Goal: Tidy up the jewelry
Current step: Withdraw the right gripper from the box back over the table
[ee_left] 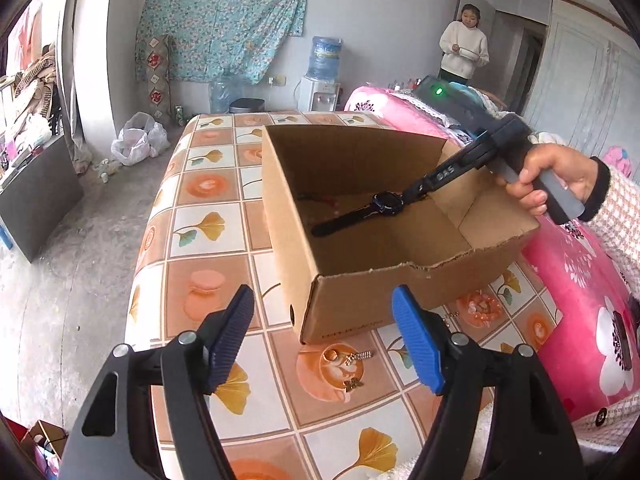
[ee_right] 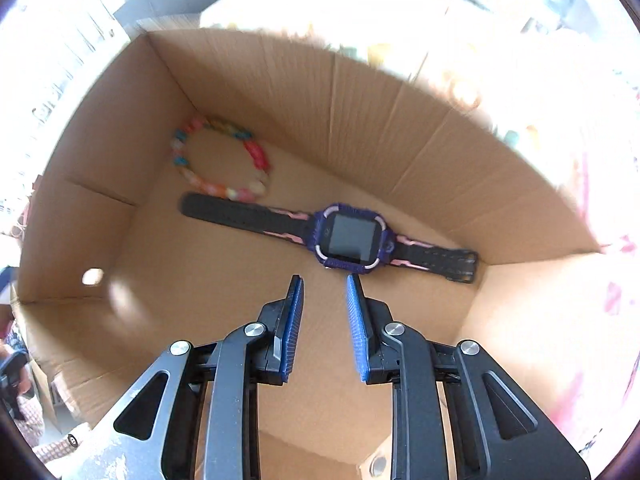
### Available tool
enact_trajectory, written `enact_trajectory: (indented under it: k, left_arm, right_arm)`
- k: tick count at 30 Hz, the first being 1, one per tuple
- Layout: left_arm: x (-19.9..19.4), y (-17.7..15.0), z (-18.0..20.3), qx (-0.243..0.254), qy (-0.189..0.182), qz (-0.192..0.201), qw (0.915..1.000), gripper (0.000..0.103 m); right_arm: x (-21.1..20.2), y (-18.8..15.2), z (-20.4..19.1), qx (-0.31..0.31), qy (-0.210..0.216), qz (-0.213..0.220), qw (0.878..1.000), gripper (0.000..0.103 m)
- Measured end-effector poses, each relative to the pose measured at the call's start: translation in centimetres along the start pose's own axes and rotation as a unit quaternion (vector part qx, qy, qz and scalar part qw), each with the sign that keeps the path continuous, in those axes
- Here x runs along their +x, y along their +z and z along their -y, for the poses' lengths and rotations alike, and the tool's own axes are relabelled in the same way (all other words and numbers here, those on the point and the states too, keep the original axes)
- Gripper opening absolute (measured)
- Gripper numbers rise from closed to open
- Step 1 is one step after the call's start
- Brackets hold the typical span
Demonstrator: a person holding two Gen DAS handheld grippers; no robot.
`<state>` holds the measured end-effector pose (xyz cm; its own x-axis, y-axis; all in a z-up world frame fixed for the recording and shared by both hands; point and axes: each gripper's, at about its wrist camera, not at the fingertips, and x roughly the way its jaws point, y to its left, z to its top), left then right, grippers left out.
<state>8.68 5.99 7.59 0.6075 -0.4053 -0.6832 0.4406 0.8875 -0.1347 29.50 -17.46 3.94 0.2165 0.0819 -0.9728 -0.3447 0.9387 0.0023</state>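
Left wrist view: your left gripper (ee_left: 322, 336) stands wide apart and empty above the tiled tablecloth (ee_left: 208, 240). Small metal trinkets (ee_left: 350, 362), possibly earrings or clips, lie on the cloth between its fingers, just before the cardboard box (ee_left: 360, 312). Your right hand (ee_left: 556, 178) angles its tool down into the box, over the watch (ee_left: 360, 210).

Right wrist view: your right gripper (ee_right: 323, 280) is parted narrowly, gripping nothing, tips just short of the watch (ee_right: 352, 240), which lies flat on the box floor. A beaded bracelet (ee_right: 224, 158) rests touching the strap's far end.
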Motion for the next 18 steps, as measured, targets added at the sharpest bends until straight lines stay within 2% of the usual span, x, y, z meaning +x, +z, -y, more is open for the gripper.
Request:
enact_trajectory:
  k: [2,6,9,13,16,18]
  left_arm:
    - [-0.4,-0.7,0.2,0.002,0.011,0.003,0.9999,0.071]
    - [-1.0,-2.9,0.6,0.008,0.035,0.005,0.9994,0.074]
    - [-0.5,-4.7,0.9,0.007,0.048,-0.009,0.9988,0.074]
    - [0.7,-6.9,0.7,-0.019,0.051,-0.034,0.9979,0.074]
    - [2.2,-8.0,0.5,-0.039,0.060,-0.057,0.9958,0.074]
    - [3.2,-8.5,0.5,-0.037,0.080,-0.075,0.9933,0.074]
  right_arm:
    - [-3.9,-1.5,-0.5,-0.002,0.001,0.048,0.999,0.023]
    - [-11.7,-7.2,-2.7,-0.016,0.031,0.150,0.988,0.030]
    - [-14.4,-11.3,-4.5,-0.025,0.059,0.202,0.977,0.036]
    - [-13.3,-17.1,-6.5,-0.013,0.106,0.226,0.968,0.039]
    - [-10.6,-19.4,-8.1,0.010,0.097,0.214,0.972,0.039]
    - [-8.6,-20.5,-9.1,0.030,0.109,0.201,0.973,0.039]
